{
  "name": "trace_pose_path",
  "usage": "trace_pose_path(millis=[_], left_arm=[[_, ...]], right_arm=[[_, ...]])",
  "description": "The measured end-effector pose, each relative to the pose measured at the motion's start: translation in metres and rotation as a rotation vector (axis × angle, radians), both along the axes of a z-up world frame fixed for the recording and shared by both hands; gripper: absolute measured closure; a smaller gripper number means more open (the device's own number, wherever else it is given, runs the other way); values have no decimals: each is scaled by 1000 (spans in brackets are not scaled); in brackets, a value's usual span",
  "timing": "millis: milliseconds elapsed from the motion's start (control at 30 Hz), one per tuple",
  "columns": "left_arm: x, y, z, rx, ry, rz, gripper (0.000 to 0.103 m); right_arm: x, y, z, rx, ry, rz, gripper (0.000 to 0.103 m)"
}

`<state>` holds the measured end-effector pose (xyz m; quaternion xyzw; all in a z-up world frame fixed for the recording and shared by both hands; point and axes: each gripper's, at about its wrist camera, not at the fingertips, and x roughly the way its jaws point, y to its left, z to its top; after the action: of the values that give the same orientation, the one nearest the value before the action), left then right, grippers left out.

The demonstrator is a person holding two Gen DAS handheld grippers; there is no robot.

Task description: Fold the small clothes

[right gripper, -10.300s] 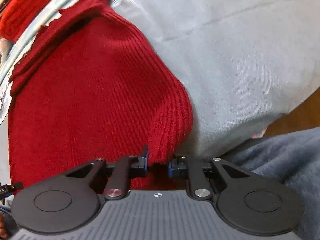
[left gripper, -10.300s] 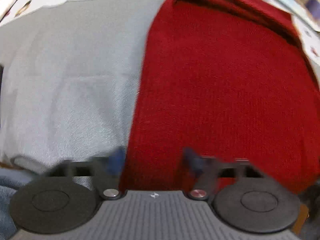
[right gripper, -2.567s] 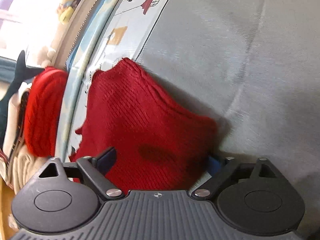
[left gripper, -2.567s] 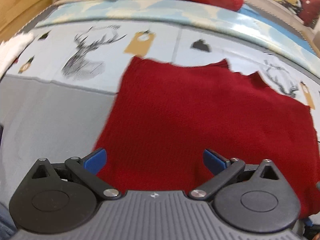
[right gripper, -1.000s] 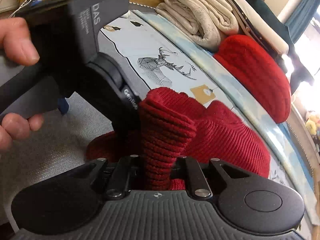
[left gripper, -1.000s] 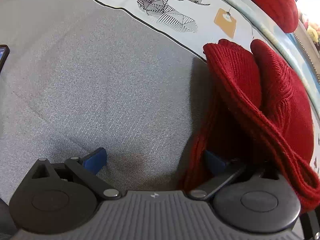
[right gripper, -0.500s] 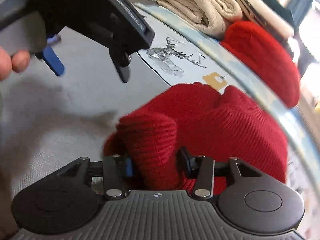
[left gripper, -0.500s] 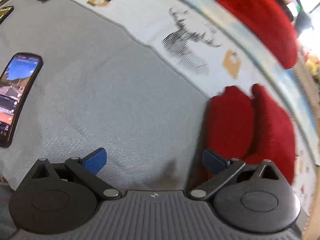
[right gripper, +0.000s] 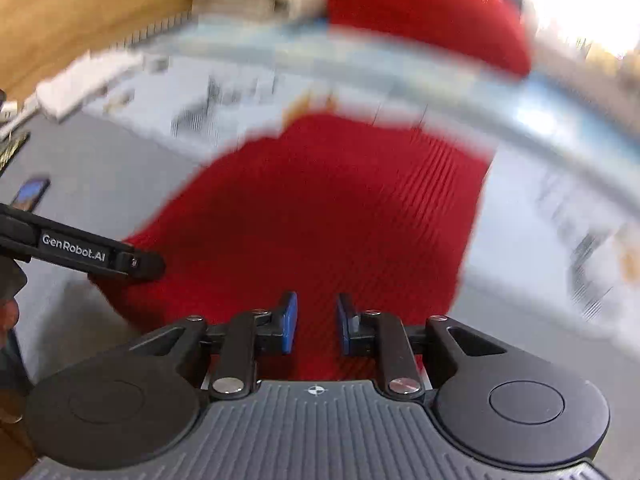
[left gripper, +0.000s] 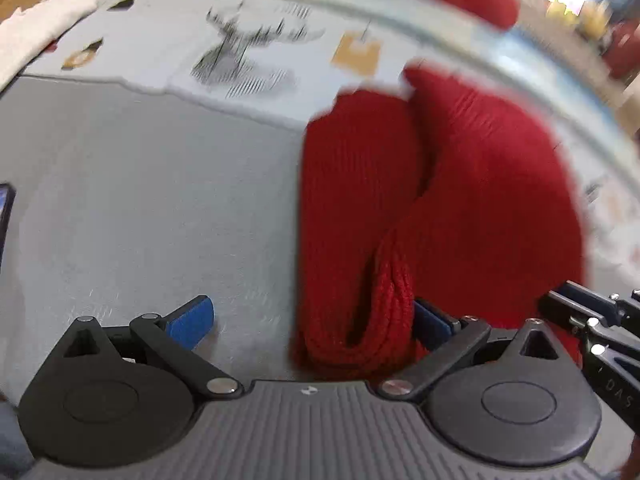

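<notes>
The folded red sweater (left gripper: 440, 208) lies on the grey sheet (left gripper: 140, 200), centre-right in the left wrist view. The left gripper (left gripper: 310, 320) has its fingers spread wide, the sweater's rolled edge between them, ungripped. The right gripper (right gripper: 316, 328) hangs above the sweater, its fingers closing on nothing.

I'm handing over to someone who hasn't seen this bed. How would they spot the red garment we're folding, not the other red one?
Start at the grey sheet on the bed, bordered by a pale strip printed with a deer. The red knit garment lies where the two meet, bunched into thick ribbed folds beside the left gripper. The other red item sits farther back, beyond the pale blue edge.
</notes>
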<state>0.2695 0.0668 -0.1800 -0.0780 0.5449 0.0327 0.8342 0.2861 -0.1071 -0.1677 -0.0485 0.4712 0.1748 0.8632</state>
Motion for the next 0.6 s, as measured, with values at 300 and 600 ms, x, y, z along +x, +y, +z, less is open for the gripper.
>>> trace_pose_path(millis=[300,600], left_arm=[[5,15,-24,-109,85,84,0],[7,14,-25,-114,84,75,0]], right_arm=[[9,-4,-2,127,48,-56,80],[127,22,7,66,-18,-45,80]])
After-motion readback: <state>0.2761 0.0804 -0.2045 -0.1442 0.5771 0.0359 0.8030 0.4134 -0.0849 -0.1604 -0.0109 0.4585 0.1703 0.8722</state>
